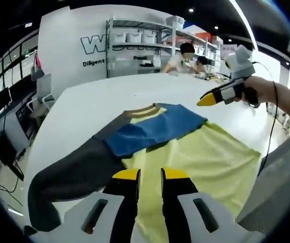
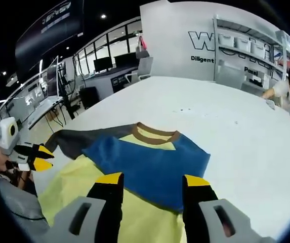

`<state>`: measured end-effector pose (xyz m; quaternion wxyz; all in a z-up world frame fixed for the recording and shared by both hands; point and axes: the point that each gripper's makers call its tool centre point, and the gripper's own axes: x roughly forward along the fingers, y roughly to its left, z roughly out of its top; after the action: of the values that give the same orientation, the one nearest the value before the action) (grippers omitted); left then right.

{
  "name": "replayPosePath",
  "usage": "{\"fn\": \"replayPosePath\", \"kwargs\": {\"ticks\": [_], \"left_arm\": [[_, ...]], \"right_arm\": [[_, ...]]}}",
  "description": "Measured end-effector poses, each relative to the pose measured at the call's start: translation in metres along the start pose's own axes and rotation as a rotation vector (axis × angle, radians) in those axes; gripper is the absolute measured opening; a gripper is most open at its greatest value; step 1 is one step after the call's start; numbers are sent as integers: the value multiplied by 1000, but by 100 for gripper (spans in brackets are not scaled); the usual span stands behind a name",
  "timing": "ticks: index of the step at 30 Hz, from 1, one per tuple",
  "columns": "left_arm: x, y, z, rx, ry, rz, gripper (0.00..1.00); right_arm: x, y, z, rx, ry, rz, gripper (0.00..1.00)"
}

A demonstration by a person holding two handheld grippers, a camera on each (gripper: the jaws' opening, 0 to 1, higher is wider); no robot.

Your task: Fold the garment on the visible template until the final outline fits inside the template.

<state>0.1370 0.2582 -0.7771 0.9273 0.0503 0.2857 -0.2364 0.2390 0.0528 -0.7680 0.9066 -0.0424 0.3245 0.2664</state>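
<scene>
A garment lies flat on the white table point(image 1: 84, 109) point(image 2: 236, 126). It has a blue upper panel point(image 1: 152, 130) point(image 2: 150, 162), a brown collar point(image 1: 145, 110) point(image 2: 157, 134), a dark grey sleeve point(image 1: 74, 174) point(image 2: 76, 142) and a pale yellow body point(image 1: 205, 157) point(image 2: 74, 187). I cannot tell a separate template from the yellow cloth. My left gripper point(image 1: 150, 174) point(image 2: 44, 158) hovers over the yellow part beside the sleeve, jaws a little apart and holding nothing. My right gripper point(image 2: 153, 179) point(image 1: 205, 100) hangs above the blue panel, jaws wide apart and empty.
Two people point(image 1: 185, 58) point(image 2: 289, 86) work at the table's far end, with shelving point(image 1: 139, 40) behind them. Desks with monitors point(image 2: 104, 63) and a chair point(image 1: 43, 88) stand off the table's side. A person's grey clothing point(image 1: 271, 187) is close by.
</scene>
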Motion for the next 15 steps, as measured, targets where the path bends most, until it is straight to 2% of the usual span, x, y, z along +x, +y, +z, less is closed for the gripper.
{"fn": "replayPosePath", "kwargs": {"ticks": [12,15], "left_arm": [[21,-85,-7,99,30,-207,16],[24,-103,-9,157,37,-266,18]], "right_arm": [[15,-19,2,-1,30,-7,44],[21,-25,0,12,42,-8,43]]}}
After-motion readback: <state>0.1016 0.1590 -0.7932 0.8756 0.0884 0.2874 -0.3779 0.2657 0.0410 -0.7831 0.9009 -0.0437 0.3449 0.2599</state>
